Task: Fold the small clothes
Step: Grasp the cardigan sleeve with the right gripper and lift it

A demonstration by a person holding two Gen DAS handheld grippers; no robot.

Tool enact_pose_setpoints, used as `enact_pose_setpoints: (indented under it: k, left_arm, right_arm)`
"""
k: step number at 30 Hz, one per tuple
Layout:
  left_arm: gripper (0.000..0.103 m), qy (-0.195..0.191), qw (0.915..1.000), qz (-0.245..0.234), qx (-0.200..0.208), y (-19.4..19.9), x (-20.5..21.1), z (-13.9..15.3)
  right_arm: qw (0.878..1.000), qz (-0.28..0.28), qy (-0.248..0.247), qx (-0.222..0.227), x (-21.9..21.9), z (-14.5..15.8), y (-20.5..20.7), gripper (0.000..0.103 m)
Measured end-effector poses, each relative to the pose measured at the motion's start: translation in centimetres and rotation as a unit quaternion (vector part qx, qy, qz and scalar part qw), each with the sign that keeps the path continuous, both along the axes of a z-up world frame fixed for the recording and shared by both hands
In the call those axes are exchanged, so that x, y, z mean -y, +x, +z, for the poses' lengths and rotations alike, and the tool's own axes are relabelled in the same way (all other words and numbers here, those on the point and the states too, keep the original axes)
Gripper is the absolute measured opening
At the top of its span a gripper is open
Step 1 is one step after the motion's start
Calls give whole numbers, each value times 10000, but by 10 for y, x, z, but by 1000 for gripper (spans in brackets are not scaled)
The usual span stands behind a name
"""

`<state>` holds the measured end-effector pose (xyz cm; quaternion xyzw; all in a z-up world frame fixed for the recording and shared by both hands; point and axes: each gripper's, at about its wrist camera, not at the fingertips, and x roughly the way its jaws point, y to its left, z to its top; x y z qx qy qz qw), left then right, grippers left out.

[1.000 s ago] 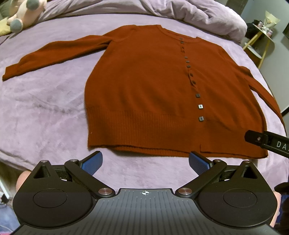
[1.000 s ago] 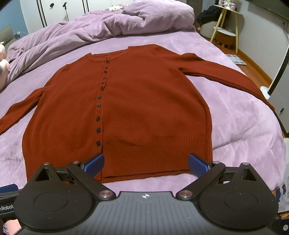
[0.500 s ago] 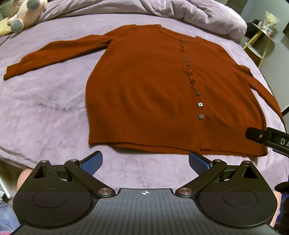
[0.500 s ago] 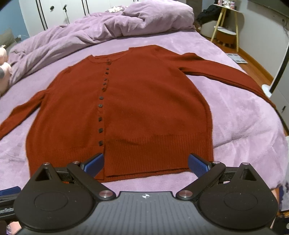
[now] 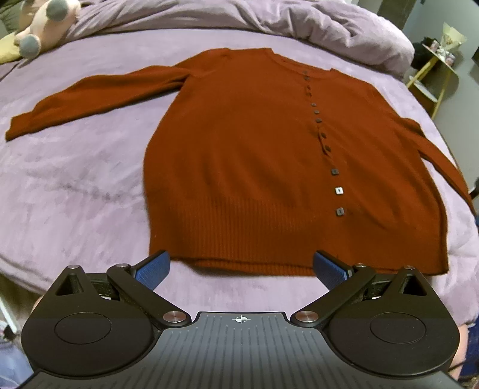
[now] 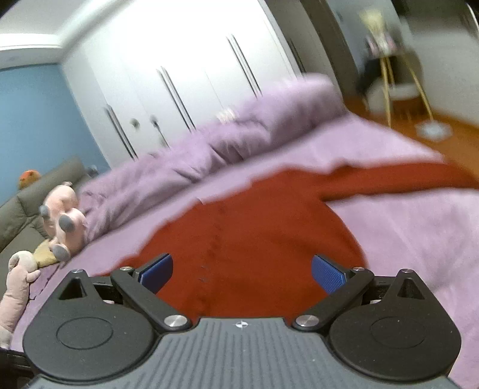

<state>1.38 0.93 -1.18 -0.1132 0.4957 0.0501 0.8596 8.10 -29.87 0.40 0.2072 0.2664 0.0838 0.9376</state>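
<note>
A rust-red buttoned cardigan (image 5: 254, 155) lies flat, front up, on the purple bed (image 5: 74, 185), both sleeves spread outward. My left gripper (image 5: 241, 266) is open just in front of the ribbed hem, blue pads apart, nothing between them. In the blurred right wrist view the cardigan (image 6: 248, 248) fills the area below my right gripper (image 6: 242, 270), which is open and empty and hangs over the garment's body. One sleeve (image 6: 404, 176) stretches to the right.
A bunched purple duvet (image 5: 269, 27) lies along the far side of the bed. Pink plush toys (image 6: 64, 221) sit at the far left corner. White wardrobe doors (image 6: 194, 74) stand behind, and a small side table (image 5: 434, 71) at the right.
My right gripper has swung forward over the cardigan and tilted up, so its view now blurs toward the wardrobe. My left gripper has moved closer to the hem. The right gripper has left the left view.
</note>
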Motion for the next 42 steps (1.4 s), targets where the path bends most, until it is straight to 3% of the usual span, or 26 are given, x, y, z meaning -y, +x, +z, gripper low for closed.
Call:
enact_pose_setpoints:
  k: [3, 6, 8, 10, 12, 17, 21, 27, 29, 31, 33, 36, 38, 41, 42]
  left_arm:
    - [103, 177, 9998, -51, 57, 14, 2, -5]
    - [103, 250, 9994, 48, 247, 30, 5, -10]
    - [103, 174, 9988, 142, 442, 41, 6, -14]
    - [103, 10, 9983, 248, 528, 54, 7, -21]
    - [103, -160, 9980, 314, 521, 67, 8, -30]
    - [103, -257, 9969, 497, 546, 88, 8, -42]
    - [103, -193, 9971, 562, 483, 97, 6, -51]
    - [103, -148, 9960, 597, 645, 92, 2, -58]
    - [103, -144, 9969, 485, 609, 92, 0, -60]
    - [103, -191, 9972, 414, 597, 91, -3, -62]
    - [103, -247, 9974, 358, 568, 91, -6, -61]
    - [103, -331, 9975, 354, 505, 93, -9, -60]
    - [103, -425, 9971, 429, 463, 95, -11, -56]
    - [103, -692, 9949, 471, 561, 97, -15, -48]
    - [103, -774, 9939, 470, 637, 97, -17, -44]
  right_arm:
    - [9930, -1021, 566, 205, 66, -11, 14, 99]
    - [9699, -1893, 1533, 57, 140, -34, 36, 98]
    - [9520, -2313, 2003, -44, 180, -51, 48, 86]
    - [9331, -2798, 2250, -190, 215, -69, 63, 65]
    - [9163, -3127, 2482, -327, 239, -89, 76, 55]
    - [8738, -3740, 3075, -456, 278, -122, 100, 50]
    - [8701, -3917, 2953, -471, 290, -128, 120, 44]
    - [8581, -4201, 2906, -532, 311, -136, 129, 9]
    - [8679, -4317, 2330, -781, 304, -119, 132, 6]
    - [8985, -4198, 1152, -566, 275, -83, 141, 6]
    - [9357, -3509, 342, 92, 229, -41, 148, 6]
    - [9756, -1917, 17, 1066, 151, 9, 153, 6]
    - [9853, -635, -203, 1572, 87, 31, 155, 6]
    - [9856, 777, -282, 1472, 12, 26, 163, 12]
    - [9861, 1115, -260, 1206, -10, 17, 167, 30]
